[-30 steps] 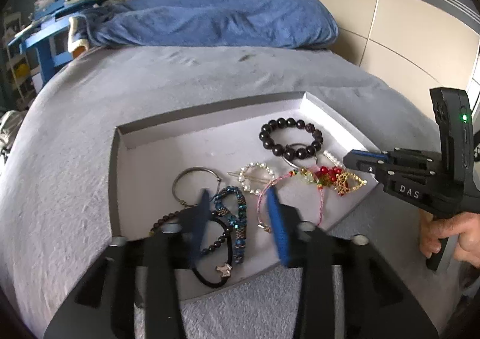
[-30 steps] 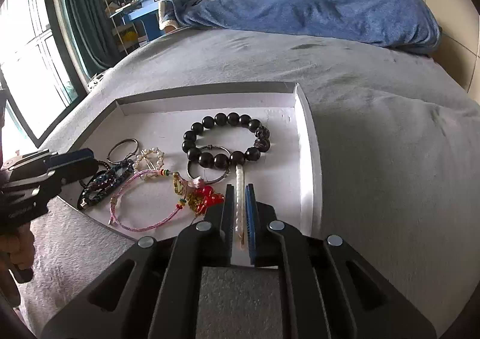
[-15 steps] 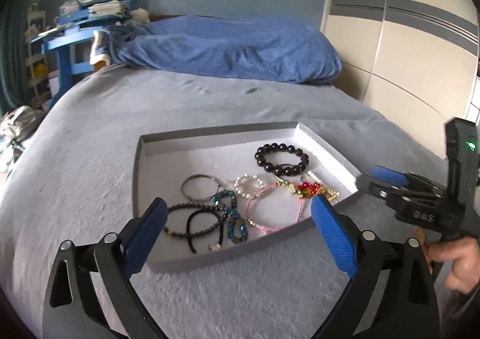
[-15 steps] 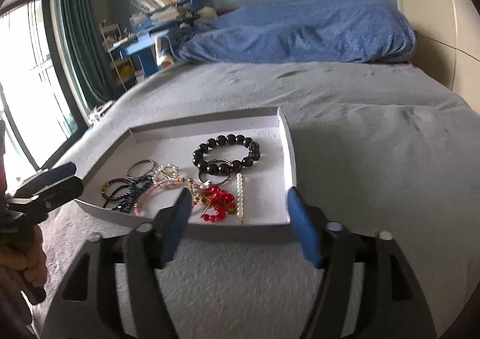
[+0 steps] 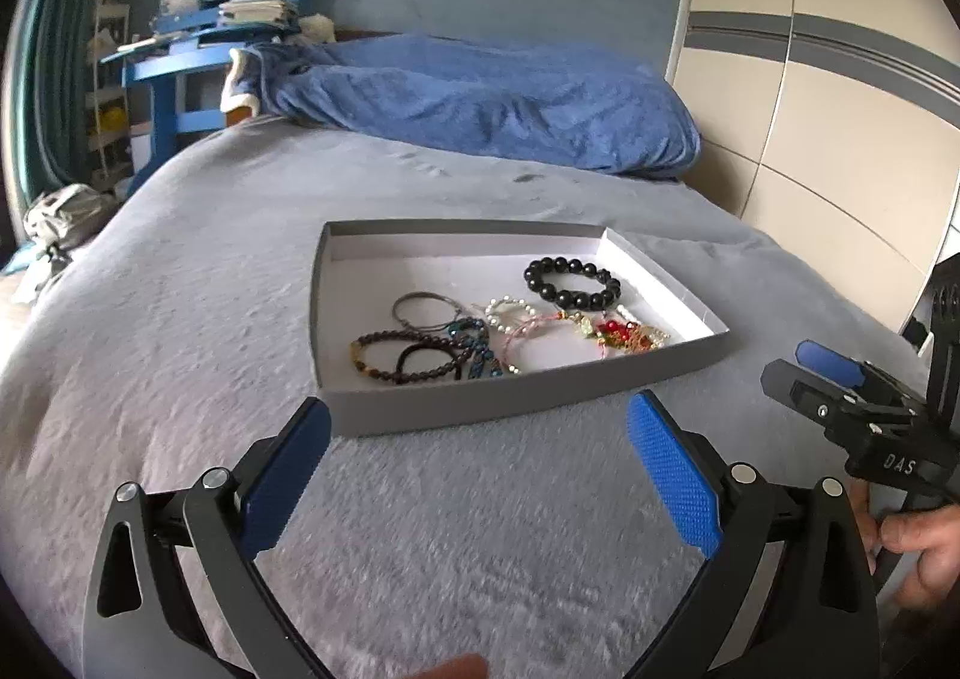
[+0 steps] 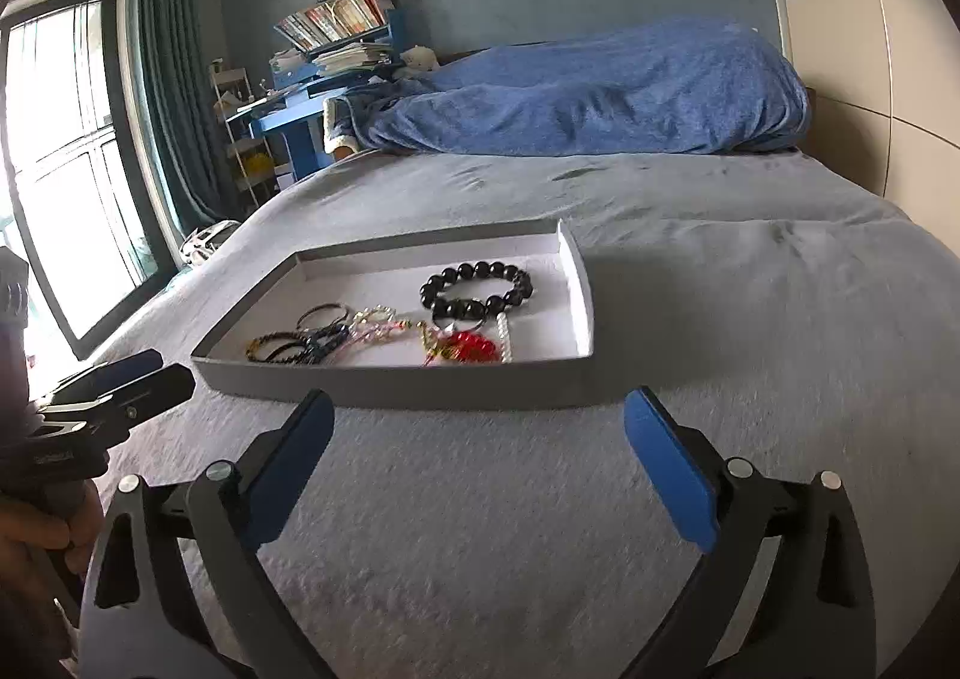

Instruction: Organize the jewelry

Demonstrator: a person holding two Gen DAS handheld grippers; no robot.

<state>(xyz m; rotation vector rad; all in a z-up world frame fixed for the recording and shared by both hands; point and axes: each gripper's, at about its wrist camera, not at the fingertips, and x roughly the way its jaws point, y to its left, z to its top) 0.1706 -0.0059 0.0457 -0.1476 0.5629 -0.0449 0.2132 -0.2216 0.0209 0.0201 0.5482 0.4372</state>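
Left gripper (image 5: 479, 457) fingers wide apart, nothing between; right gripper (image 6: 479, 454) jaws opening, already wide, nothing between, both hovering over the grey bedspread (image 5: 180, 331) on the near side of the tray (image 5: 522, 397). Jewelry lies in the tray: black bead bracelet (image 5: 571, 283) far right, red charm piece (image 5: 624, 332) near right, dark bracelets (image 5: 414, 358) near left, blue pillow (image 5: 480, 108) far behind

Two wrist fisheyes, low over the bed (image 5: 480, 529), facing forward, sharing the tray (image 5: 522, 400)
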